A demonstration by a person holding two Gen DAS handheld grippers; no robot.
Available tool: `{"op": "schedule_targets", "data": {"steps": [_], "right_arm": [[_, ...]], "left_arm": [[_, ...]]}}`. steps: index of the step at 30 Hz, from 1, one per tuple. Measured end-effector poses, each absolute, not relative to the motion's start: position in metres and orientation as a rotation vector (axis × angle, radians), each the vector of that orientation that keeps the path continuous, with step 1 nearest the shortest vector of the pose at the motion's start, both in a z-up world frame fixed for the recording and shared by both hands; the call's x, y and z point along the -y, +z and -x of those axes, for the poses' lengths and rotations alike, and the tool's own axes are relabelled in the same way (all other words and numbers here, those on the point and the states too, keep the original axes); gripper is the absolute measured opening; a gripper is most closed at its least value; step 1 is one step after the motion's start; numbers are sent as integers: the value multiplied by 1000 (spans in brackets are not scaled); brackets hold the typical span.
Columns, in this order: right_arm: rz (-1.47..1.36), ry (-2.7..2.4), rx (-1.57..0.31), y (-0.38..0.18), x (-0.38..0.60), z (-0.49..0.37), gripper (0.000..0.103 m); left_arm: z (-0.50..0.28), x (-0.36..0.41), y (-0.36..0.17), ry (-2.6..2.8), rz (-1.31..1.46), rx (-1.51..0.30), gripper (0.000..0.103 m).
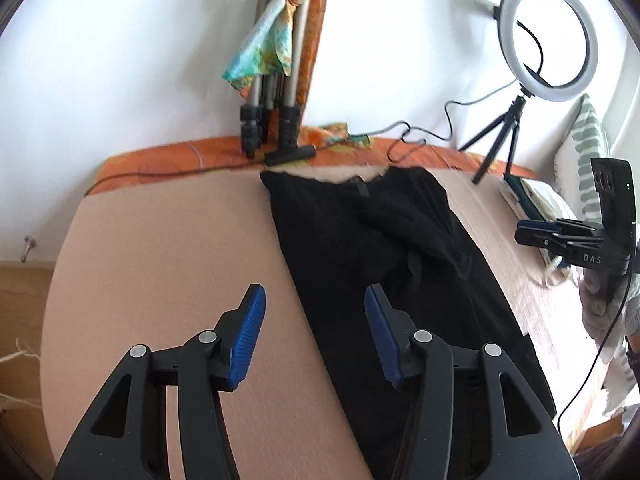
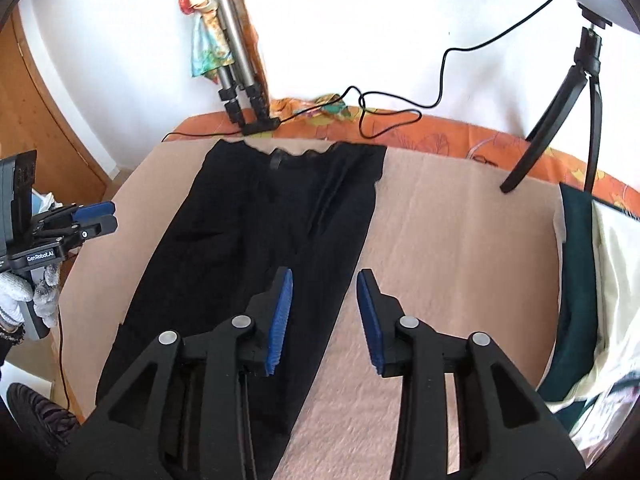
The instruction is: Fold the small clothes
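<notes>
A pair of black trousers (image 1: 360,264) lies flat and lengthwise on a beige blanket (image 1: 160,248), waistband at the far end by the wall. My left gripper (image 1: 314,294) hovers open over the garment's left edge, nothing between its blue pads. The right wrist view shows the same trousers (image 2: 256,240) on the blanket (image 2: 460,248). My right gripper (image 2: 324,276) hangs open above their right edge, also empty. Each gripper shows sideways in the other's view: the right gripper (image 1: 524,232) at the right, the left gripper (image 2: 96,220) at the left, held by a gloved hand (image 2: 20,296).
A ring light (image 1: 548,40) on a small tripod (image 2: 560,120) stands at the blanket's far right, its cable (image 2: 400,108) trailing along an orange sheet (image 2: 460,136). Folded tripod legs (image 1: 272,120) lean on the wall. A stack of folded clothes (image 2: 580,280) sits on the right.
</notes>
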State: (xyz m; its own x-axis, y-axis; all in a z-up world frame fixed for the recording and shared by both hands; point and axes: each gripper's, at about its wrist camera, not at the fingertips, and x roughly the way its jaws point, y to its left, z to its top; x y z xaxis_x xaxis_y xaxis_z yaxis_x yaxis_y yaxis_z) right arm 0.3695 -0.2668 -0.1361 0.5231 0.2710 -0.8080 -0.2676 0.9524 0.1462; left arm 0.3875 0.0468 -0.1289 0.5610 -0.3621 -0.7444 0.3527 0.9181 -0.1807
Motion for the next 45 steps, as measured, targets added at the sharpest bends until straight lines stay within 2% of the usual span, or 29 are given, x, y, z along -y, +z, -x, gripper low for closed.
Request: {"op": "schedule_targets", "data": {"steps": [2,10,17,18,19,20,21,22,23,29,36,45], "right_arm": [[-8,348,-1005,-141,269,-401,48],[-131,317,-1032,-172,295,-496,49],[-173,368,-1036,-198,288,-538,49],[-170,379,-1037,-200,286,-542,49],[-156,390,-1036,-202,282,-543,47],[-135,398,-1024,-202,278,-544,43],[-128,397,-1023,-203,275,-545,37],[-125,393,-1024,-203,274,-546,19],[-118,395,-1032,-204,271,-548,5],[-34,411,-977,-170,257,-531,4],[26,457,-914,-113,242,-483,4],[81,504,-868,-50,226,-382,4]], "left_arm": [[-418,-45,-134,-426,50,-906,51],[-511,-41,-172,-412,184,-968,51],[-539,-27,-198,-405,147,-973,50],[-540,-23,-198,-411,120,-965,48],[-541,-19,-198,-403,83,-959,36],[-543,-17,-198,-399,73,-957,26],[-546,-18,-199,-399,90,-955,12],[-548,-18,-200,-400,109,-956,4],[-548,-18,-200,-399,112,-951,3],[-531,-18,-181,-401,88,-890,2],[-485,-19,-133,-462,79,-812,2],[-386,-24,-73,-514,24,-718,2]]}}
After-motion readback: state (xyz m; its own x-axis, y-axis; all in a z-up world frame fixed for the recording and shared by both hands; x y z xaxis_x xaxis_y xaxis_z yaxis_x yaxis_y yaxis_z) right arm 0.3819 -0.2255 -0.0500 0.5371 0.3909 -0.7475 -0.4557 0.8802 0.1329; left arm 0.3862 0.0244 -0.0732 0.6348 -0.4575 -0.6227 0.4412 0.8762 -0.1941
